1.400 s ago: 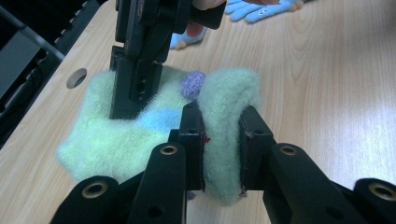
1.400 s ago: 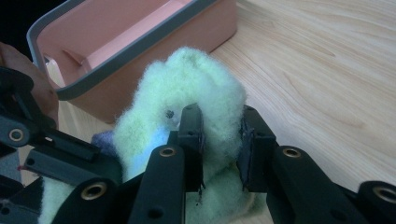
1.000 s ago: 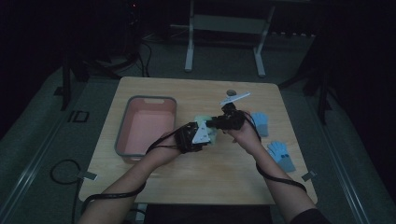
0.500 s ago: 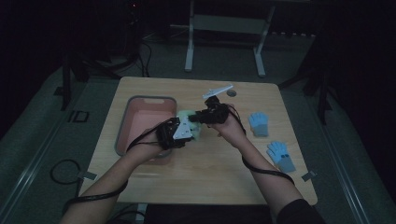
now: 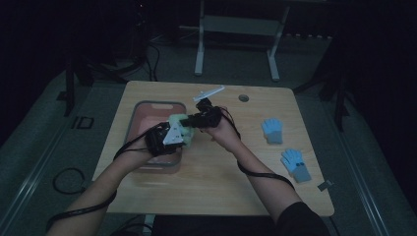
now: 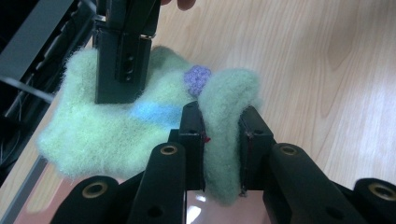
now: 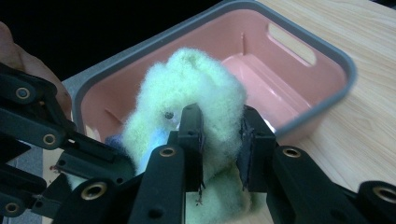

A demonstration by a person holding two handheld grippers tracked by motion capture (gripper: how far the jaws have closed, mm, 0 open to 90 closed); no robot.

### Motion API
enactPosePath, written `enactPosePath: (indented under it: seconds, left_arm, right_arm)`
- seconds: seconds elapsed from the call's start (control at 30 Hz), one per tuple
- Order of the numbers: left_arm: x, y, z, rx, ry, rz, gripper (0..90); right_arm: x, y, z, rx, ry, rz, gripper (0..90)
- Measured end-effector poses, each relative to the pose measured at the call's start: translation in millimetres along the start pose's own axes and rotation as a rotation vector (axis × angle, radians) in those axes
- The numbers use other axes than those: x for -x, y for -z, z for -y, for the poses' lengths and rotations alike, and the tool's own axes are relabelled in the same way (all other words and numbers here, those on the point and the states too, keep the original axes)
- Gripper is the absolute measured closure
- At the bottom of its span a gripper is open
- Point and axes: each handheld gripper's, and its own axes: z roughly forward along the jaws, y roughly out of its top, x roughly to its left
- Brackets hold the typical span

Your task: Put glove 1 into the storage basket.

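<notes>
- High view: both tools meet over the right edge of the pink bin (image 5: pixel 147 110), at about nine o'clock on the counter (image 5: pixel 246 196), with a pale green fuzzy glove (image 5: pixel 178 121) carried between them.
- Left tool (image 6: pixel 222 135): its jaws pinch a fold of the glove (image 6: pixel 112 130), fabric bulging between the pads.
- Right tool (image 7: pixel 220 135): its jaws likewise pinch a bunched part of the glove (image 7: pixel 191 88), which hangs just in front of the open bin (image 7: pixel 299 119).
- Two blue gloves (image 5: pixel 272 131) lie well apart at three o'clock on the counter, untouched.
- Judgement: the step in hand is bringing the green glove over the bin to drop it in.
- To do it well, move both tools together so the fabric is not stretched, bring the whole glove inside the grey rim, then lower it.
- Let go with one tool first, then the other, and lift straight up so fuzz does not snag on the pads and drag the glove back out.
</notes>
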Motion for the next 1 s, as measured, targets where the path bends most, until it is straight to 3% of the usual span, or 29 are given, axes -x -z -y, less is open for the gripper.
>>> enactPosePath:
  seconds: [0.3,0.43,0.6,0.77,1.0]
  left_arm:
    - [-8.7,9.8,30.9,-0.033,0.033,-0.017,75.6]
    - [-12.5,7.7,48.7,-0.060,0.046,0.004,75.6]
    - [-14.6,-2.1,59.8,-0.086,0.069,0.032,75.6]
    - [-16.0,-14.0,64.7,-0.134,0.063,0.058,75.6]
    - [-20.9,-27.1,62.2,-0.195,0.043,0.098,75.5]
  right_arm:
    - [-8.7,-40.1,-13.5,-0.005,-0.005,-0.042,74.0]
    - [-9.4,-57.2,-13.0,-0.020,-0.009,-0.057,74.0]
    - [-8.7,-72.5,-10.3,-0.045,-0.016,-0.051,74.0]
    - [-2.9,-86.2,-6.9,-0.106,-0.033,-0.056,73.8]
    - [3.4,-90.4,-2.7,-0.137,-0.053,-0.047,71.9]
